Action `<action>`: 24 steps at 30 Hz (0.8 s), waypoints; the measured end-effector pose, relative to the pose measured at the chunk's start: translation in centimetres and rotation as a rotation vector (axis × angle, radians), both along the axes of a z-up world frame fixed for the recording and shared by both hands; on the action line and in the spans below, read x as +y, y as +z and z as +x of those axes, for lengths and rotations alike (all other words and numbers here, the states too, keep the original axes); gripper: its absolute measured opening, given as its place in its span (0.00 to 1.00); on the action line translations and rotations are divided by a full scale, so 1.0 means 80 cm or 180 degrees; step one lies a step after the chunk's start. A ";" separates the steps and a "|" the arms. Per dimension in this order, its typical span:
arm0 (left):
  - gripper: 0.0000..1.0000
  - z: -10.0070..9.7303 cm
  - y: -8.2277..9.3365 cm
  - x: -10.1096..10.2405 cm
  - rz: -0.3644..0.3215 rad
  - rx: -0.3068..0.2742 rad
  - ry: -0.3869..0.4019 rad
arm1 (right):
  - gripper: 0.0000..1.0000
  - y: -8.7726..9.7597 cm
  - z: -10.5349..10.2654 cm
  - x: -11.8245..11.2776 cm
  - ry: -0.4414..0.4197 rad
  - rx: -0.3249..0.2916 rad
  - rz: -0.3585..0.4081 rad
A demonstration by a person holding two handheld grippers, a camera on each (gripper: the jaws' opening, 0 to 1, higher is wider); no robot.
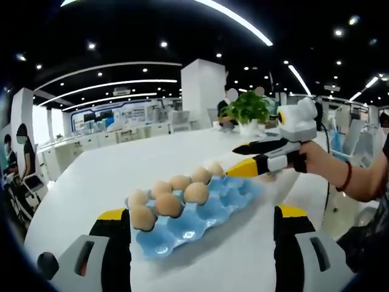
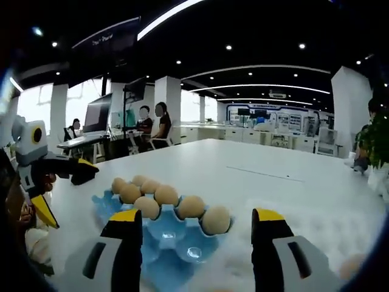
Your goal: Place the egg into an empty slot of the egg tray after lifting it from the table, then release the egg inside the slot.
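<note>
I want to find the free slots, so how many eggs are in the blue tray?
8. The eggs sit in two neighbouring rows along one long side of the blue egg tray. The remaining slots look empty, though a low egg could be hidden behind the others.

Bright, even indoor light with heavy fisheye warping

Long ceiling light strips (image 1: 243,23) and small spot lamps overhead light the white table (image 1: 121,176) to a pale glare beyond each hand-held gripper, with only soft, faint shadows under the blue egg tray (image 1: 200,213). Straight lines bow strongly toward the edges of both views. The tray's glossy cups (image 2: 182,243) carry small highlights. Close to the camera, the jaws and the lower right of the right gripper view look soft and hazy.
</note>
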State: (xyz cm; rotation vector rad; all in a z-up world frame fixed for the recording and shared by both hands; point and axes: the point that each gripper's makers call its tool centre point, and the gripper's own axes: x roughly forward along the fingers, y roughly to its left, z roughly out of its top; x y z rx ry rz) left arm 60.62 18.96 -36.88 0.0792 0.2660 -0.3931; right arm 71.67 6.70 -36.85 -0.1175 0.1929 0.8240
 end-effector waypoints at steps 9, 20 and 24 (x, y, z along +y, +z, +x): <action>1.00 0.000 0.002 -0.005 -0.0002 -0.0011 -0.0014 | 0.76 -0.003 0.005 -0.032 -0.0142 -0.0003 -0.0003; 1.00 0.000 -0.003 -0.005 0.0000 0.0012 -0.0021 | 0.75 -0.006 0.010 -0.070 -0.0323 -0.0005 -0.0031; 1.00 0.000 -0.001 -0.005 -0.0002 -0.0001 -0.0011 | 0.75 -0.005 0.014 -0.084 -0.0395 -0.0014 -0.0017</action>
